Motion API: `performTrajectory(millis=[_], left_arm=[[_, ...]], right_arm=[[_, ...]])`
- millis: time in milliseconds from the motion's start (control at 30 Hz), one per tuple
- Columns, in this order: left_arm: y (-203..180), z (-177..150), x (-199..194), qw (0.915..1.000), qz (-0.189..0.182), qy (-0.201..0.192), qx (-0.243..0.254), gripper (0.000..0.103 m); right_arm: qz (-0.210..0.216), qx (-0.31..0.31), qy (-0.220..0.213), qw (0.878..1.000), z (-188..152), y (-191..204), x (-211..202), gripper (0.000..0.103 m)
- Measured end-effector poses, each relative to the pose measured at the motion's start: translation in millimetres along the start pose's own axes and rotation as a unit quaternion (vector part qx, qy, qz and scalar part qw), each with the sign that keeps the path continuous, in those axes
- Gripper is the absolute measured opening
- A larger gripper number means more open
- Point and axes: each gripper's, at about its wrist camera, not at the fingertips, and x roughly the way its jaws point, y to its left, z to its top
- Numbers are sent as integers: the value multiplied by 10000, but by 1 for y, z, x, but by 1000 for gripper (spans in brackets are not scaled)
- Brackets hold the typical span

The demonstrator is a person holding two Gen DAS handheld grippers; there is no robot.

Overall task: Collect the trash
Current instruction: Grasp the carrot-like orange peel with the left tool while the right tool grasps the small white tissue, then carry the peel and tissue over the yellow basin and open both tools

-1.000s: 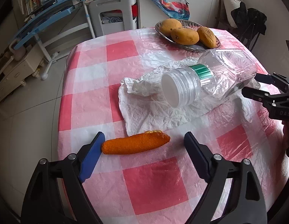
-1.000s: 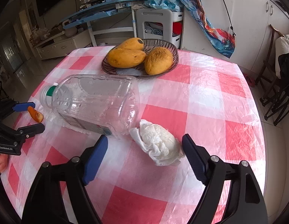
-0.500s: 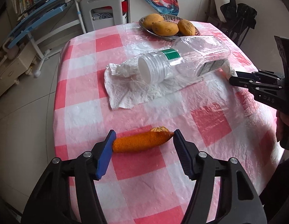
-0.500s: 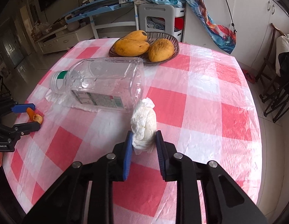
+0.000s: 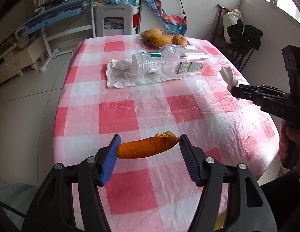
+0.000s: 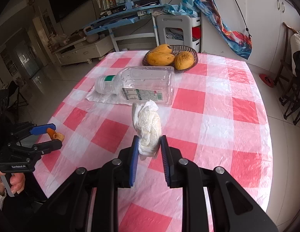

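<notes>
Aloft, left tongs (image 5: 148, 148) gripping peel (image 5: 147, 147), right tongs (image 6: 149, 150) gripping tissue (image 6: 148, 125)

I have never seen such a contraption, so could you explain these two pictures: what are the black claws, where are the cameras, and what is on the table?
There is no robot here. A person holds a hand-operated two-finger gripper in each hand, and a wide-angle camera on each looks forward along its fingers. One picture comes from the left gripper, which pinches a strip of orange peel. The other comes from the right gripper, which is shut on a crumpled tissue. Each view also shows the other gripper at its edge. On the checked tablecloth lie an empty plastic bottle on its side, resting on a flattened tissue, and behind it a bowl of mangoes.
</notes>
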Motion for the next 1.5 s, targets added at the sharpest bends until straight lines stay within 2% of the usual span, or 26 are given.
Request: performTrajectory(millis=[400, 600, 933, 1200, 1300, 1367, 1433, 1500], left_arm=[[-22, -52, -38, 9993, 55, -355, -74, 60], [-32, -61, -50, 9987, 102, -480, 130, 60], [-36, -69, -63, 9982, 6, -586, 143, 60], [-51, -87, -65, 9985, -52, -451, 311, 60], [-59, -99, -67, 9984, -94, -407, 387, 60], [-65, -107, -69, 9981, -141, -383, 459, 60], [-73, -115, -71, 9976, -202, -347, 570, 60], [-81, -122, -71, 9969, -278, -276, 683, 60]], right_arm=[[324, 9, -154, 9994, -57, 41, -39, 23], [408, 92, -147, 9990, -76, 53, -46, 23], [462, 143, -14, 9988, -102, 66, -52, 23], [191, -378, 318, 9986, -136, 98, -61, 23], [12, -455, 443, 9980, -153, 104, -67, 26], [-52, -318, 394, 9987, -158, 102, -74, 35], [-175, -83, 163, 9997, -159, 95, -85, 56], [-202, 245, -144, 9994, -156, 84, -98, 60]])
